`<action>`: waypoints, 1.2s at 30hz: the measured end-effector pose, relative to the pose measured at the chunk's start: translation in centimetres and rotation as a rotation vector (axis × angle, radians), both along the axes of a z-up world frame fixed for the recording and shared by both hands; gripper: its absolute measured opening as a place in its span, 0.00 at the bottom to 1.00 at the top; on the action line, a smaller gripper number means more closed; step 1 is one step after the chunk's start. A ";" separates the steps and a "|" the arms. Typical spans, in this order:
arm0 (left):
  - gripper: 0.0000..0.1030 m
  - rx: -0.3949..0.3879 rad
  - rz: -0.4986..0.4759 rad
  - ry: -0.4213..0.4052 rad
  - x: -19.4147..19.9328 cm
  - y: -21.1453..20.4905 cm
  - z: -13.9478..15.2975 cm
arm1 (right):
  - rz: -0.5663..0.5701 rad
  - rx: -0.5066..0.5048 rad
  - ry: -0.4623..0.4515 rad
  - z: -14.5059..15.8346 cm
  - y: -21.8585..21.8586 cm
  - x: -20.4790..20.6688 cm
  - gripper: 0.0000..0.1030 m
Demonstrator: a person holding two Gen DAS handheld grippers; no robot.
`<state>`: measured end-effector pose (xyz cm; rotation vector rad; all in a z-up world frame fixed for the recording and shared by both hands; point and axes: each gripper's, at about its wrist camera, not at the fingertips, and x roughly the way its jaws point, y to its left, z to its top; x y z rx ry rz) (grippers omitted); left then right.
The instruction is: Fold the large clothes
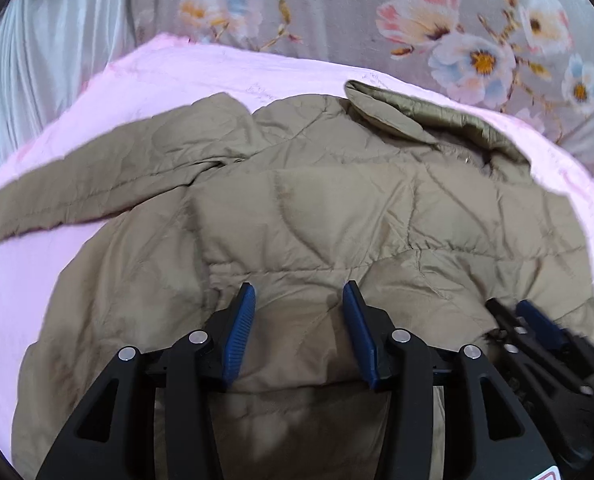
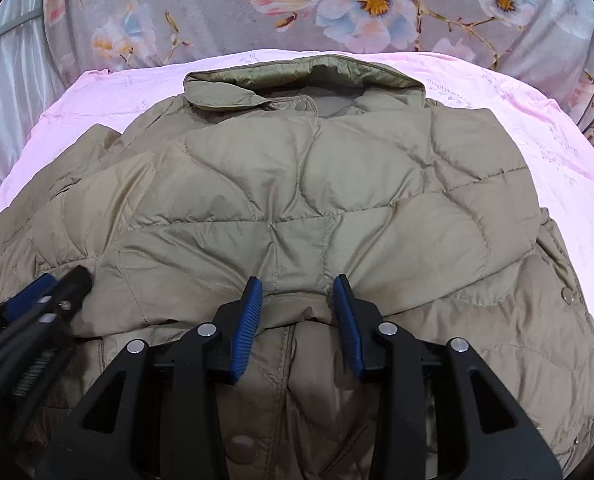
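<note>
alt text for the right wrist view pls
An olive quilted puffer jacket lies partly folded on a pink sheet, collar farthest away. The open right tool hovers over its near folded edge; a grey floral fabric lies beyond.

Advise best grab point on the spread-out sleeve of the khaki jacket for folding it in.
Judging from the left wrist view, grip the sleeve at its cuff end, coming from the jacket's left over the pink sheet. The sleeve lies flat and stretched away from the body, so its free tip should lift and carry across easily. Both sets of jaws stand open.
</note>
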<state>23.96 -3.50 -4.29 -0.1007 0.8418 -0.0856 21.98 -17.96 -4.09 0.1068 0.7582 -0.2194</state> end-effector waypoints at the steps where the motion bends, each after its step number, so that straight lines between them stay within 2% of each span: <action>1: 0.44 -0.021 0.011 0.008 0.0 1.0 1.0 | 0.001 0.001 -0.003 0.2 -0.1 0.0 0.35; 2: 0.48 -0.052 0.038 0.009 -0.1 2.9 2.6 | -0.001 0.000 -0.003 0.5 -0.2 0.0 0.35; 3: 0.58 -0.075 0.073 0.002 0.0 5.0 3.6 | -0.009 -0.010 -0.002 0.9 -0.2 -0.2 0.35; 4: 0.63 -0.086 0.117 -0.003 0.2 7.2 4.4 | -0.017 -0.017 -0.013 1.7 -0.1 -0.5 0.37; 5: 0.69 -0.092 0.166 -0.005 0.4 9.5 4.9 | -0.021 -0.011 -0.034 2.6 -0.1 -1.0 0.40; 6: 0.71 -0.097 0.220 -0.002 0.6 12.2 5.2 | -0.026 0.002 -0.053 3.4 -0.2 -1.5 0.48; 7: 0.72 -0.103 0.273 0.011 0.9 14.9 5.2 | -0.031 0.018 -0.068 4.0 -0.2 -2.0 0.52; 9: 0.73 -0.128 0.366 0.060 1.7 20.5 4.5 | -0.032 0.047 -0.092 4.8 -0.3 -2.9 0.53; 12: 0.72 -0.183 0.568 0.115 1.6 29.4 2.5 | -0.013 0.061 -0.115 5.2 0.6 -4.3 0.56; 15: 0.72 -0.253 0.703 0.143 1.1 35.0 0.8 | 0.012 0.094 -0.120 4.5 1.6 -5.2 0.56; 17: 0.72 -0.306 0.740 0.170 1.2 37.0 -0.3 | 0.018 0.099 -0.119 4.0 2.1 -5.5 0.56; 18: 0.72 -0.327 0.744 0.161 1.3 37.7 -0.4 | 0.019 0.093 -0.117 3.6 2.4 -5.6 0.57; 22: 0.69 -0.321 0.722 0.139 3.1 37.0 0.2 | 0.012 0.058 -0.082 2.2 3.3 -5.6 0.57; 23: 0.59 -0.315 0.712 0.137 3.4 36.9 0.1 | 0.009 0.059 -0.077 2.0 3.3 -5.6 0.57; 24: 0.42 -0.309 0.693 0.134 4.0 36.8 0.1 | 0.007 0.064 -0.077 1.9 3.2 -5.7 0.57; 25: 0.34 -0.296 0.683 0.140 4.6 36.5 0.2 | 0.003 0.070 -0.081 1.9 3.1 -5.8 0.58; 27: 0.00 -0.286 0.653 0.122 5.1 36.0 0.6 | -0.004 0.074 -0.087 1.9 2.8 -6.0 0.59; 30: 0.00 -0.293 0.588 0.085 6.2 34.4 2.6 | -0.013 0.073 -0.093 2.0 2.6 -6.3 0.59; 34: 0.00 -0.248 0.466 -0.033 6.8 29.6 8.3 | -0.034 0.072 -0.108 2.4 2.1 -7.0 0.59; 36: 0.00 -0.224 0.378 -0.104 7.0 25.5 12.0 | -0.041 0.074 -0.122 2.8 1.7 -7.4 0.59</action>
